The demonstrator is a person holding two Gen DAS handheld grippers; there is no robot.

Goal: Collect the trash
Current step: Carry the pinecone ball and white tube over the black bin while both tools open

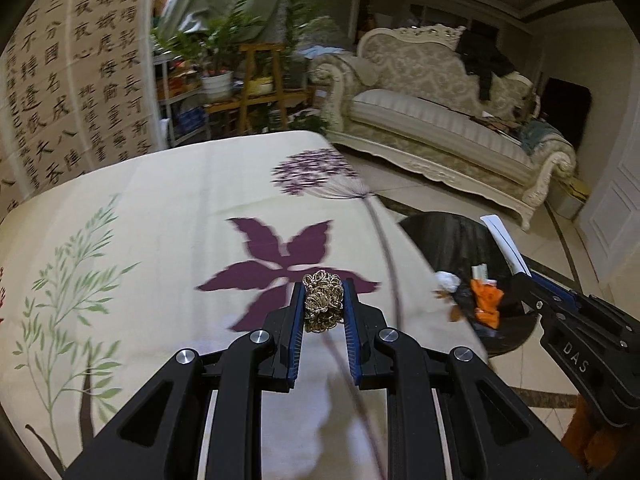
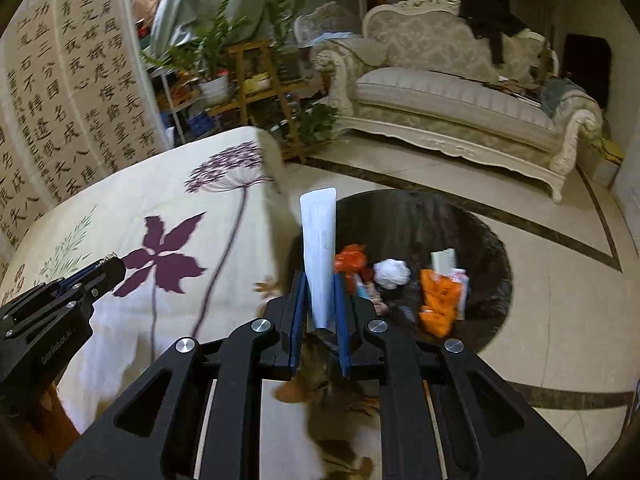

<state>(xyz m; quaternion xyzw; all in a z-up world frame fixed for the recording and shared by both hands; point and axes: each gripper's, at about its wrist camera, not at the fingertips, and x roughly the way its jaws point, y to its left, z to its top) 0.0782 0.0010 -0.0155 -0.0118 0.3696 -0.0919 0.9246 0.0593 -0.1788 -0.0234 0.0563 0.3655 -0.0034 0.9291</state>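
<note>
Left fingers (image 1: 323,300) clamping gold wrapper (image 1: 323,307), right fingers (image 2: 320,300) pinching white tube (image 2: 319,256), bin contents (image 2: 404,276) clearest from right view.

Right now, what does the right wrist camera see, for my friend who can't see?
The right gripper pinches a flat white wrapper above a dark bin holding orange and white trash. A flowered tablecloth lies left, a cream sofa behind.

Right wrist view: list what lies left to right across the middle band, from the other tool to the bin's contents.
Left tool → purple flower print → white flat packet held in the right tool → white crumpled wad → orange wrapper.
</note>
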